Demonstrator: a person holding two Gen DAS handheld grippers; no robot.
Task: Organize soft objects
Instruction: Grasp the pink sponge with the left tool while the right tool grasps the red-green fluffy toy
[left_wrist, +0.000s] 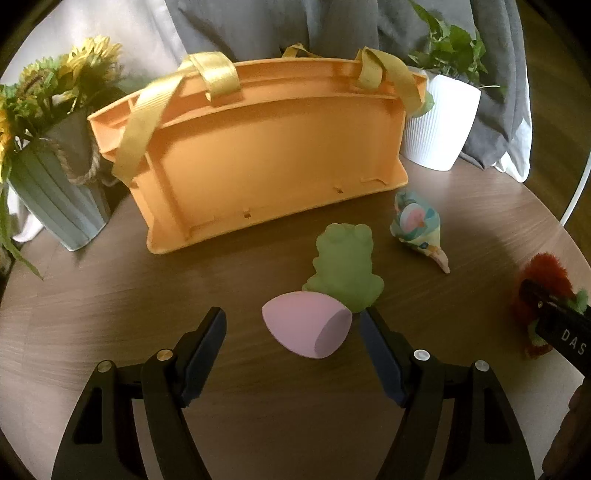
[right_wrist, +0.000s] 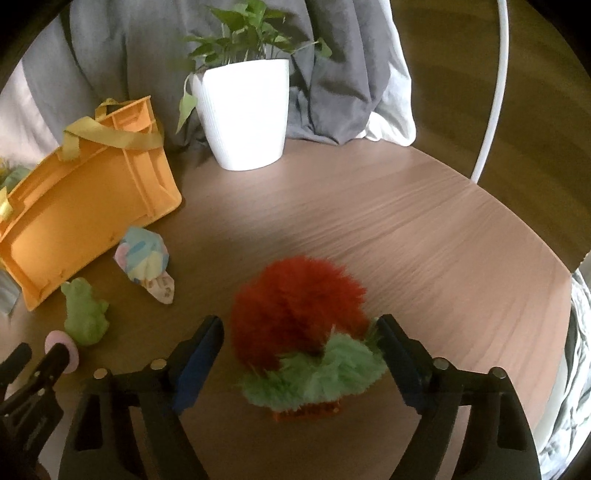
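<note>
The left gripper (left_wrist: 293, 321) is held with jaws open around a pink makeup sponge (left_wrist: 306, 323) lying on the counter (left_wrist: 443, 229), beside a green frog toy (left_wrist: 345, 269). The right gripper (right_wrist: 301, 332) is spread, jaws unclosed, about a red-and-green fluffy toy (right_wrist: 299, 332). An orange bag (left_wrist: 266, 155) stands behind.

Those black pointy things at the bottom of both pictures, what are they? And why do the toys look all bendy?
They are grabbers, each held in a person's hand with a wide-eyed camera on it, which bends the picture. One picture looks along the left gripper: its open fingers sit around a pink egg sponge. The other looks along the right gripper, open around a fluffy red-and-green toy. Nothing is held yet. Also on the round table: a green frog, a pastel cone toy, an orange bag and two plant pots.
</note>
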